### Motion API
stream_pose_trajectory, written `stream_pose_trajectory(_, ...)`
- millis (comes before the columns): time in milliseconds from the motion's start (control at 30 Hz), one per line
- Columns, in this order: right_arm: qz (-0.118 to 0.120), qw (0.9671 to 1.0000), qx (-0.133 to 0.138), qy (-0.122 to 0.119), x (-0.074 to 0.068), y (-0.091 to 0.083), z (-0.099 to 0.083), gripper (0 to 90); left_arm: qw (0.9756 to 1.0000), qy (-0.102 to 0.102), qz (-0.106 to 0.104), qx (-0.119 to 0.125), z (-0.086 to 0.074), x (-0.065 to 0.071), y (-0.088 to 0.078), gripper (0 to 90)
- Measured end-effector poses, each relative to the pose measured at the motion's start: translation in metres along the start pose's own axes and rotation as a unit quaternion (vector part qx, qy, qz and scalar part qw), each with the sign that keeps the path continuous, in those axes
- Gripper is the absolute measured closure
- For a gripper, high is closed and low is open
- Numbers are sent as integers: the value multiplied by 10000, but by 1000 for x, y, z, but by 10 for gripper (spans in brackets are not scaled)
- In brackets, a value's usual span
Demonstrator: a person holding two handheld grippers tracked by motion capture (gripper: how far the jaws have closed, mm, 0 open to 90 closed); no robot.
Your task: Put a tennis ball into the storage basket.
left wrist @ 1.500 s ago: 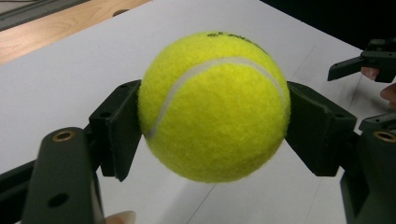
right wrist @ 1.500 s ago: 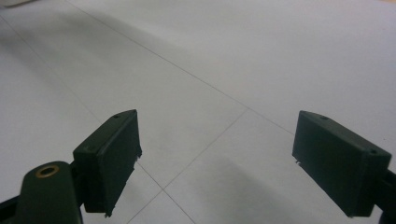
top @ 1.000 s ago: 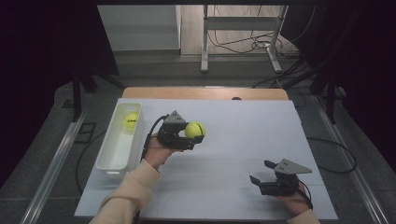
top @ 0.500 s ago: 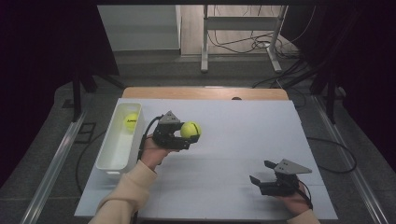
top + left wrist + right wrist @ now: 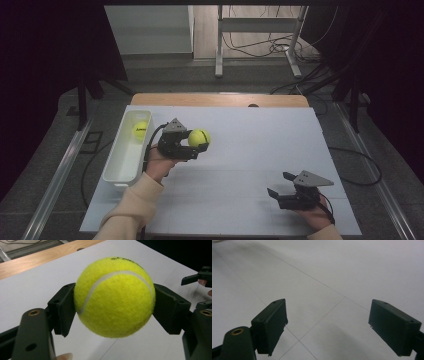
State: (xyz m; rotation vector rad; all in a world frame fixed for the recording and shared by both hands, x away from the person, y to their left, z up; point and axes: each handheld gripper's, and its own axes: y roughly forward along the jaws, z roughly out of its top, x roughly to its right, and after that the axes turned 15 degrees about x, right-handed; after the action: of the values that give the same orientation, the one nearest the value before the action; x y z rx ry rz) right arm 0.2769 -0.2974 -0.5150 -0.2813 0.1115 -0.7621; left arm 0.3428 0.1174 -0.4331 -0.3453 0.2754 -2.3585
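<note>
Left of centre in the high view, the tennis ball (image 5: 199, 137) sits clamped between the 2 jaws of the left gripper (image 5: 196, 145), above the white table (image 5: 260, 150). The right gripper (image 5: 280, 185), at lower right, gapes wide, grasping nothing.

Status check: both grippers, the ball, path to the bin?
Left gripper shut on tennis ball, above the table. Right gripper open, empty. White bin holds second ball; path clear.

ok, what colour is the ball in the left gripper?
Bright yellow-green with a curved white seam; the ball shows best in the left gripper view, clamped in the left gripper.
</note>
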Motion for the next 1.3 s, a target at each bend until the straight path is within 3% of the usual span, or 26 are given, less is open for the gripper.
stream_pose_trajectory(533, -29, 10000, -33, -25, 0, 0, 0, 155, 9999, -52, 48, 110, -1, -4, -13, 258)
stream_pose_trajectory(1300, -72, 10000, -4, -39, 0, -1, 0, 156, 9978, -323, 318, 477, -6, -20, -49, 258)
